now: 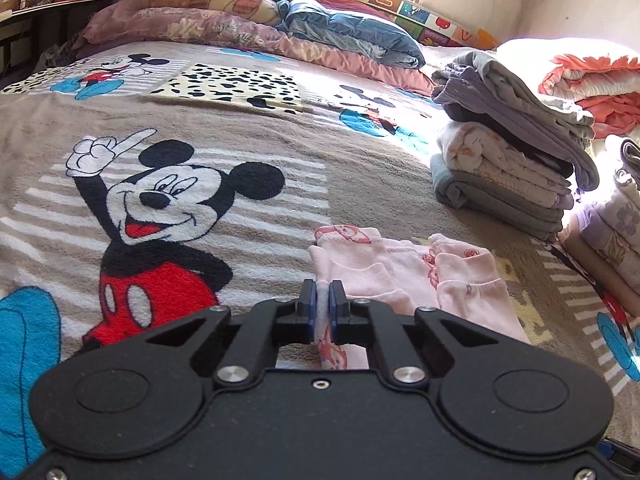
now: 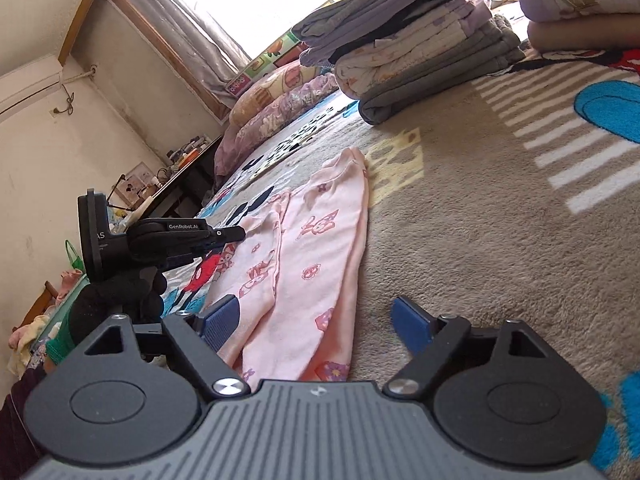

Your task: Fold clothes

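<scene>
A small pink printed garment (image 2: 308, 248) lies flat on the Mickey Mouse blanket (image 1: 168, 208) of a bed, near its front edge, with a stack of folded clothes (image 1: 508, 148) well apart toward the far right side. The left gripper (image 1: 322, 304) is pinched nearly closed on pink fabric at the garment's near edge, while the right gripper (image 2: 316, 320) hangs wide open and empty over the other end; it should likely close on that end so both lift evenly for a straight fold. The garment's near ends are hidden behind both gripper bodies, so what kind of garment it is cannot be told.
</scene>
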The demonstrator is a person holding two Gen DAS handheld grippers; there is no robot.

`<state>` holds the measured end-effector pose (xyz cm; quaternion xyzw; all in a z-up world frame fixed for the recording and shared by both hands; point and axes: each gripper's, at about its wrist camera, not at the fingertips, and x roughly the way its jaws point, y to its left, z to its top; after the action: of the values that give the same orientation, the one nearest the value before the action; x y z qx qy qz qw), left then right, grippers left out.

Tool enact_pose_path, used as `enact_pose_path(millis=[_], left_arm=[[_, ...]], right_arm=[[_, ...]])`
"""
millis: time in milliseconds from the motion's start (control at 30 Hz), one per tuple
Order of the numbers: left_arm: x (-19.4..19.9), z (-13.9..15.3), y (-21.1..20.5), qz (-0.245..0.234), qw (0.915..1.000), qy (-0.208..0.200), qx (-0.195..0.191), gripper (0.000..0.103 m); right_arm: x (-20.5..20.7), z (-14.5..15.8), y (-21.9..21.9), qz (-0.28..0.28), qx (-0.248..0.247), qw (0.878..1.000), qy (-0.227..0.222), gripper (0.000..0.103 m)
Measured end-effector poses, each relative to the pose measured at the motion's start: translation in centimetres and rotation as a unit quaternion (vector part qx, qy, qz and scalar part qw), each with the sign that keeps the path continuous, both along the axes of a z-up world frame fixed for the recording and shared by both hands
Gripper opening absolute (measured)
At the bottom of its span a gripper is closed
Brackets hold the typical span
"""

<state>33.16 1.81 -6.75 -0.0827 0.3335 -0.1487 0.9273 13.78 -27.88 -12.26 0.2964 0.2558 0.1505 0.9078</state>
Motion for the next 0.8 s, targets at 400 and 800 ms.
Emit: enact_pose_path(millis=[400,800], left_arm=[[-3.7,1.8,6.7,0.101,0.9940,-0.017,-0.040,0.005],[-9.7,2.1,11.3,0.165,0.9853,-0.036,-0.027,0.005]], right_arm=[[-0.2,-0.8,-0.3,0.003,0.005,0.999,-0.037,0.092],[-0.2,-0.9,-0.3,0.006,0.008,0.999,-0.038,0.093]])
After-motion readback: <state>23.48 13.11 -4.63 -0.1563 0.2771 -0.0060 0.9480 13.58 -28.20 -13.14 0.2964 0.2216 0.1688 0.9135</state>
